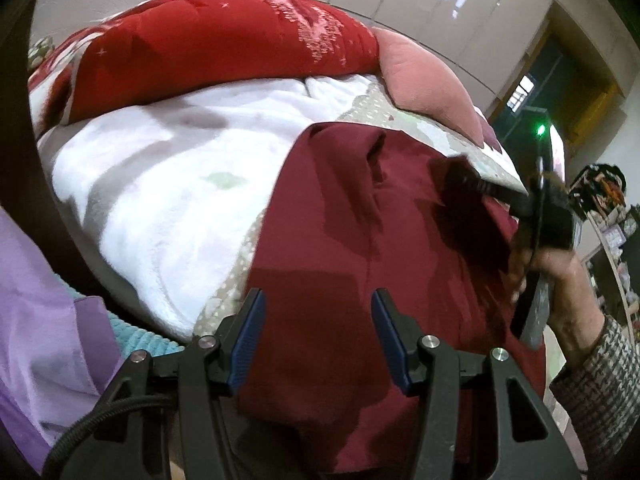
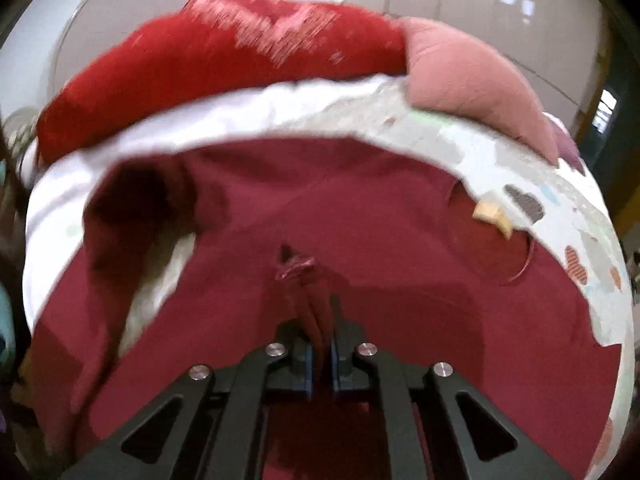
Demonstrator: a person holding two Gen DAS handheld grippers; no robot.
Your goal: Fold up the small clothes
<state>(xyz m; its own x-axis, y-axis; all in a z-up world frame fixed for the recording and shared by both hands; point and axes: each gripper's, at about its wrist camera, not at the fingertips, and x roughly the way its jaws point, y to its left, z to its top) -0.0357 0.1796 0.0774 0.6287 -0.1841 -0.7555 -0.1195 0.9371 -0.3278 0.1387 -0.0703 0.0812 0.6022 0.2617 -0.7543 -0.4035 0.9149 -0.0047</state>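
Note:
A dark red garment (image 1: 340, 240) lies spread on the bed and fills most of the right wrist view (image 2: 360, 208). My left gripper (image 1: 318, 300) is open, its blue pads (image 1: 252, 336) wide apart just above the garment's near edge, holding nothing. My right gripper (image 2: 320, 320) is shut on a bunched fold of the garment, cloth pinched between its pads. In the left wrist view the right gripper (image 1: 472, 176) sits at the garment's right side, held by a hand in a checked sleeve (image 1: 592, 372).
A white fleece blanket (image 1: 168, 176) and a patterned sheet (image 2: 520, 168) cover the bed. A bright red quilt (image 1: 224, 40) and a pink pillow (image 1: 424, 76) lie at the far side. Purple cloth (image 1: 44, 320) lies at the left. Shelves (image 1: 616, 240) stand at the right.

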